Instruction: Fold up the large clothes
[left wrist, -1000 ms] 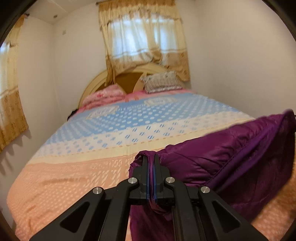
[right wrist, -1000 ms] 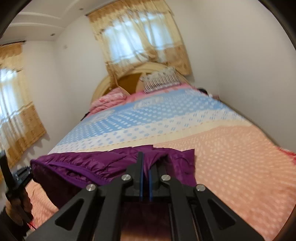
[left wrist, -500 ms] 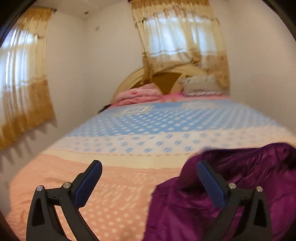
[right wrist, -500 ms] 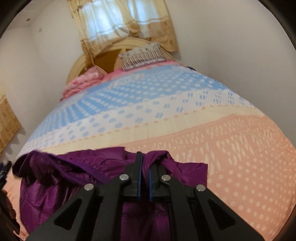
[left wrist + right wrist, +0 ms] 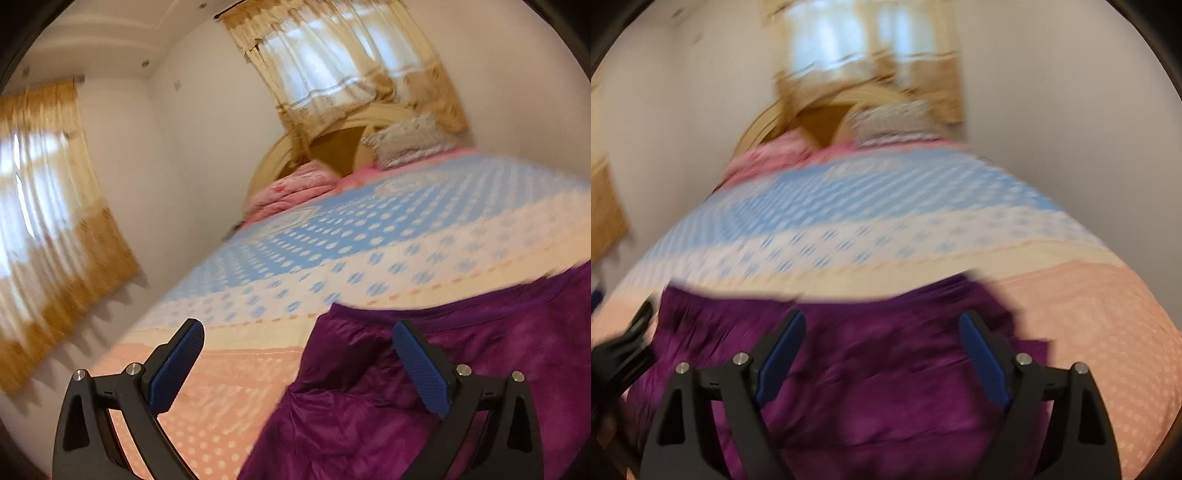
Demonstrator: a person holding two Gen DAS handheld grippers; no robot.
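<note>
Small bedroom, white walls, gold curtains (image 5: pixel 55 206); bed (image 5: pixel 369 236) with dotted blue-and-peach cover fills view; purple jacket (image 5: pixel 879 369) lies spread on peach near end, long axis across bed; sits right of left gripper (image 5: pixel 295 365), directly under right gripper (image 5: pixel 882 354); right nearer; both point forward and downward; left jaws wide, empty; right jaws just opening, fabric below, not pinched.
</note>
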